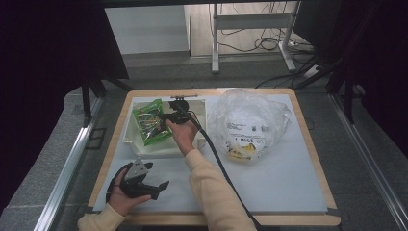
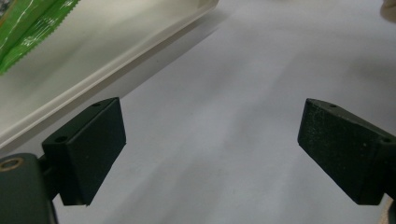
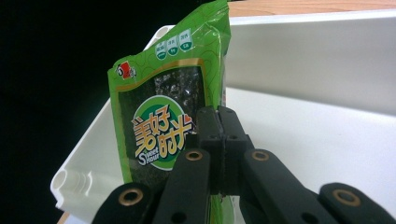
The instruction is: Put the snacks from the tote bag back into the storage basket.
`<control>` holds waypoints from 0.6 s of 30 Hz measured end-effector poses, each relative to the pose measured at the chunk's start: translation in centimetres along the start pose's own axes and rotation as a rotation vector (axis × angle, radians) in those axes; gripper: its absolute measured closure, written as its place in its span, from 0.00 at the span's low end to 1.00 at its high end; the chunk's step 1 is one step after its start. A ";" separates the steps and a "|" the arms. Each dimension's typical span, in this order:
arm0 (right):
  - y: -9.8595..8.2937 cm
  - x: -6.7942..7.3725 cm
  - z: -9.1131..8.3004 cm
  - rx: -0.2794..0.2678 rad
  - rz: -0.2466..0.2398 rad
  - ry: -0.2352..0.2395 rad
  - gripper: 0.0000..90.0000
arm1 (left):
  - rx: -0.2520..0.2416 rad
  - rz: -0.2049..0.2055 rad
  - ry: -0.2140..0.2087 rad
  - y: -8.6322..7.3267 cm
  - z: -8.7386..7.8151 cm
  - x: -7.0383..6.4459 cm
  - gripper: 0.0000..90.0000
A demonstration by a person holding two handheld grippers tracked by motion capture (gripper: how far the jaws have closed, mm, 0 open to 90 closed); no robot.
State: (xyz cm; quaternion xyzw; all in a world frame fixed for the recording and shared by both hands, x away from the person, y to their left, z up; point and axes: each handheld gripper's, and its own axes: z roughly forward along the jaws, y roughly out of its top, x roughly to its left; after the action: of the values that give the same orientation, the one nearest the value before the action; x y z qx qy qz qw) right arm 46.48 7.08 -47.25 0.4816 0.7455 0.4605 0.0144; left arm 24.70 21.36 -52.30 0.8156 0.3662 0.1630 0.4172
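Observation:
A green snack packet (image 1: 152, 121) (image 3: 163, 107) stands tilted over the white tray (image 1: 130, 126) at the back left of the table. My right gripper (image 1: 172, 116) (image 3: 222, 116) is shut on the packet's edge, jaws pressed together on it. In the left gripper view a corner of the same packet (image 2: 28, 23) lies inside the tray (image 2: 116, 51). My left gripper (image 1: 161, 185) (image 2: 212, 144) rests near the table's front left, open, with only bare white table between its jaws.
A crumpled clear plastic bag (image 1: 248, 122) holding something yellow and printed paper lies right of the tray. The wooden table edge (image 1: 308, 139) frames the white mat. A cable (image 1: 226, 173) trails from the right gripper along the sleeve.

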 end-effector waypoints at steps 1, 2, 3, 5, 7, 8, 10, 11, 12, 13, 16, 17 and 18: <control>-0.1 0.1 0.1 -0.001 0.001 0.000 1.00 | 0.000 0.000 0.000 0.0 0.0 0.0 0.09; -0.1 0.1 0.3 0.001 -0.002 -0.003 1.00 | 0.000 0.000 0.000 0.0 0.0 0.0 0.09; -0.3 0.2 0.5 0.005 -0.005 -0.005 1.00 | -0.001 0.000 0.000 0.0 0.0 0.0 0.09; -0.5 0.3 0.9 0.012 -0.002 -0.014 1.00 | -0.001 0.000 0.000 0.0 0.0 0.0 0.09; -0.8 0.3 1.3 0.011 0.002 -0.033 0.99 | -0.001 0.000 -0.001 0.0 0.0 0.0 0.09; -1.0 0.3 1.5 0.014 0.001 -0.036 0.99 | -0.001 0.003 -0.001 0.0 0.0 0.0 0.09; -1.5 0.4 2.0 0.038 -0.024 -0.068 0.98 | -0.001 0.000 -0.001 0.0 0.0 0.1 0.09; -1.8 0.4 2.3 0.043 -0.034 -0.070 0.94 | -0.001 0.003 0.000 0.0 0.0 0.1 0.09; -2.0 0.3 2.5 0.067 -0.039 -0.074 0.84 | -0.002 0.003 -0.001 0.0 0.0 0.1 0.09; -2.0 0.3 2.6 0.079 -0.034 -0.074 0.76 | -0.001 0.003 -0.001 0.0 0.0 0.1 0.09; -2.2 0.3 2.4 0.104 -0.040 -0.074 0.66 | -0.004 0.005 -0.001 0.0 -0.1 0.0 0.09; -2.1 0.3 2.2 0.103 -0.045 -0.072 0.62 | -0.005 0.005 -0.001 0.0 -0.1 0.1 0.09; -2.0 0.3 1.7 0.098 -0.059 -0.049 0.59 | -0.006 0.004 0.000 0.0 -0.1 0.1 0.09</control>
State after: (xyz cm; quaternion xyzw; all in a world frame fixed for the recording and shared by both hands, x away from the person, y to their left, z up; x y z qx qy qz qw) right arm 45.70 8.25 -49.50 0.4707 0.7805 0.4107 0.0228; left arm 24.67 21.48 -52.24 0.8152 0.3642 0.1647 0.4192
